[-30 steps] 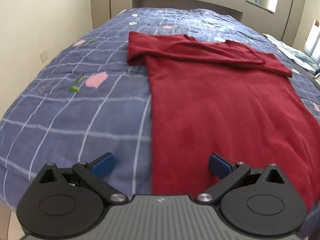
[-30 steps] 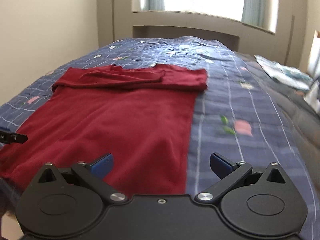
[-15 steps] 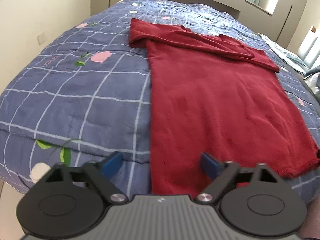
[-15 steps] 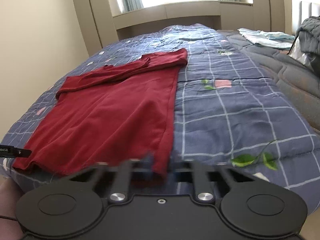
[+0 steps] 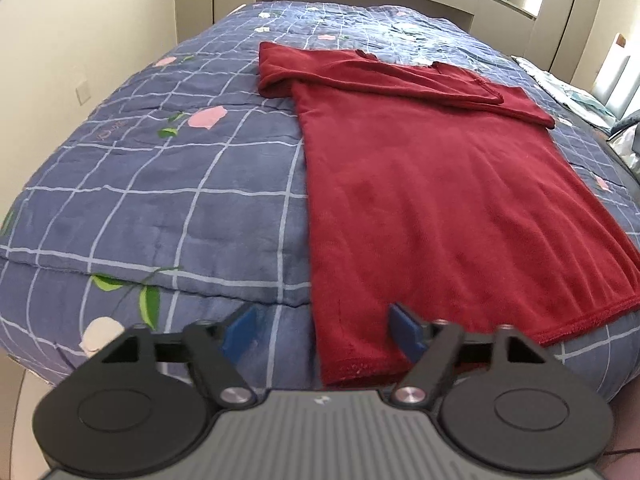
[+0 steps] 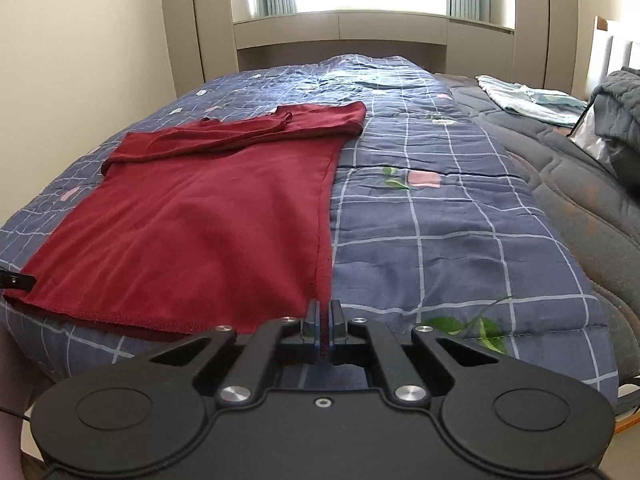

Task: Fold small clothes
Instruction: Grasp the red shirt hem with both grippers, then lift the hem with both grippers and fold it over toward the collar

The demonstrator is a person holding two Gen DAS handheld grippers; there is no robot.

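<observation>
Since a second ago, right tool has clamped the red shirt hem corner at lower centre; left tool is opening, straddling its other corner on the bed.

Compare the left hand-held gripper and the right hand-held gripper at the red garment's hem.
The left hand-held gripper has its jaws wide and opening, straddling one hem corner of the red garment without pinching it. The right hand-held gripper is shut on the other corner's edge. Both have blue pads and sit at the bed's near edge.
</observation>
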